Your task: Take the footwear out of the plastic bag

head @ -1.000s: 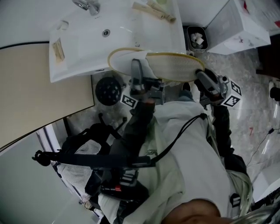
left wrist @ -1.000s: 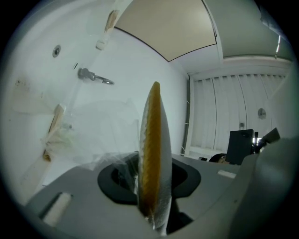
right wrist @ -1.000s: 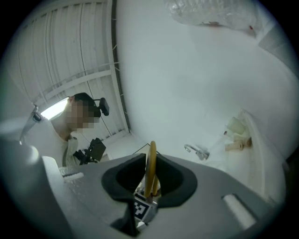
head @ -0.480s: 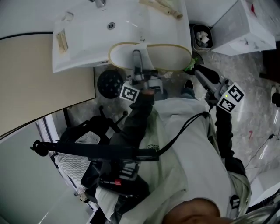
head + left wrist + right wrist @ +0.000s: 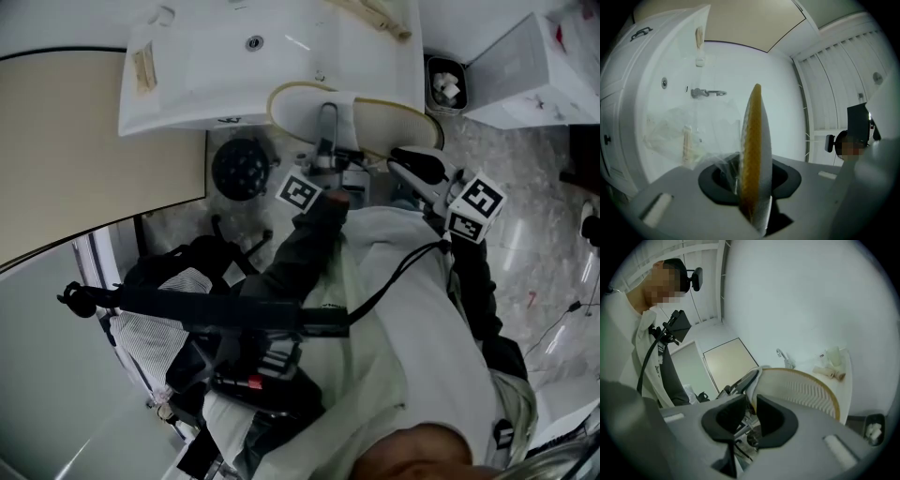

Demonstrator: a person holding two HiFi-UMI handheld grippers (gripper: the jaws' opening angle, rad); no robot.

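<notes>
Grey left tongs [image 5: 751,183] clamp the edge of a white, tan-rimmed slipper [image 5: 753,136], with a wisp of clear plastic bag [image 5: 723,161] caught beside one pad. The right tongs [image 5: 751,414] pinch the slipper's other end, probably so that slipper and film can be pulled apart. Beyond lie the sink [image 5: 234,80] with its tap [image 5: 707,93], wrapped toiletries [image 5: 370,14] and a small bin [image 5: 444,84]; the sink's front edge, close by the slipper, looks likely to crowd any swing.
</notes>
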